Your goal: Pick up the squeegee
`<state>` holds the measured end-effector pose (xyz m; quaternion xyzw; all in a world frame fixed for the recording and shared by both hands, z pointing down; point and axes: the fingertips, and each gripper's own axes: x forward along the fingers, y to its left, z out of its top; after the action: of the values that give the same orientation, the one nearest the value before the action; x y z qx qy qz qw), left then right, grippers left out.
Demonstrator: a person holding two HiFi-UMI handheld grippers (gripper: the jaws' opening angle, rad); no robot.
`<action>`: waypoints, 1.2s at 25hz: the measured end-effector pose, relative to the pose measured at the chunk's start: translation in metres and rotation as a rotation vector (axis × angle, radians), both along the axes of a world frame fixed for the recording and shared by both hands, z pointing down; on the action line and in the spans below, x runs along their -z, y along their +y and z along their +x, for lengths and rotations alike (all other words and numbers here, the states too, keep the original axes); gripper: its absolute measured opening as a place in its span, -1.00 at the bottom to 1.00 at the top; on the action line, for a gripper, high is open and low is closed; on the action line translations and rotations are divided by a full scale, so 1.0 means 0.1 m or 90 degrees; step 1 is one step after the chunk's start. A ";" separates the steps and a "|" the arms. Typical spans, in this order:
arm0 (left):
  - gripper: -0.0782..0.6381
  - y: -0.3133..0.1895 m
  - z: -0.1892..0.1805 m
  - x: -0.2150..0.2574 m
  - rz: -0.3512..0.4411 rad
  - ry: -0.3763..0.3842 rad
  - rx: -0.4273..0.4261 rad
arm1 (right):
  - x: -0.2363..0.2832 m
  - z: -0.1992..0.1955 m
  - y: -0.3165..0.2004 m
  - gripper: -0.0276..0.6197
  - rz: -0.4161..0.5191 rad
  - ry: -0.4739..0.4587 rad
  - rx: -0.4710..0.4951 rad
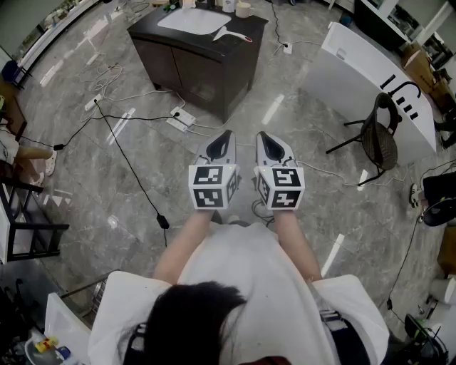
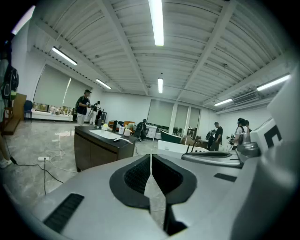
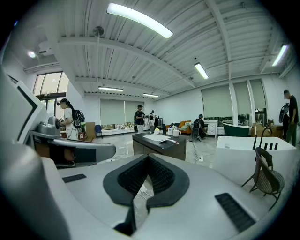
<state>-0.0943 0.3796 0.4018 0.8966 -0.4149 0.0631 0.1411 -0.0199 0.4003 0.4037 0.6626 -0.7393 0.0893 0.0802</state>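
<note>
**Squeegee (image 1: 231,33) on the tabletop (image 1: 153,32), both pairs of jaws closed and empty**

Head view. The left gripper (image 1: 226,133) and the right gripper (image 1: 262,135) are held side by side over the grey marble floor (image 1: 107,178), near each other but apart. On each, the marker cube sits at the end nearest the person's forearms. Both pairs of jaws point away from the person toward a dark cabinet (image 1: 192,68). The squeegee lies well ahead of both pairs of jaws, on the right part of the tabletop, just beside a white basin (image 1: 191,19). A power strip (image 1: 182,116) lies on the floor between the jaws and the cabinet. Dark cables (image 1: 128,164) run across the floor to the left of the left jaws. A chair (image 1: 377,135) stands well to the right of the right jaws, beside a long white tub-like unit (image 1: 356,68).

Left gripper view. The jaws meet along a thin seam, with nothing between them. The squeegee (image 2: 123,139) appears far beyond the jaw tips, above and to their left.

Right gripper view. The jaws are likewise pressed together and hold nothing. The squeegee (image 3: 168,140) shows far beyond the tips, above and slightly to their right, and two mugs (image 3: 173,132) stand just behind it.
</note>
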 end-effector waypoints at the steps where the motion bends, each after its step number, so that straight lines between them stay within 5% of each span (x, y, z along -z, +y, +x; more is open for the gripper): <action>1: -0.69 0.00 0.01 0.01 0.001 -0.002 -0.001 | 0.00 0.00 0.00 -0.83 -0.001 -0.001 0.001; 9: -0.69 0.05 0.07 -0.03 -0.022 0.010 0.005 | 0.04 0.00 0.01 -0.83 -0.007 0.034 0.007; 22: -0.69 0.05 0.17 -0.06 -0.031 0.000 0.008 | -0.04 0.02 0.00 -0.83 -0.013 -0.010 0.048; 30: -0.69 -0.06 0.35 -0.04 -0.027 -0.019 -0.019 | -0.04 0.23 -0.11 -0.83 -0.011 -0.033 0.019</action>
<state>-0.0592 0.3735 0.4058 0.8986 -0.4020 0.0874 0.1529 0.0028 0.3892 0.4079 0.6483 -0.7501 0.1117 0.0679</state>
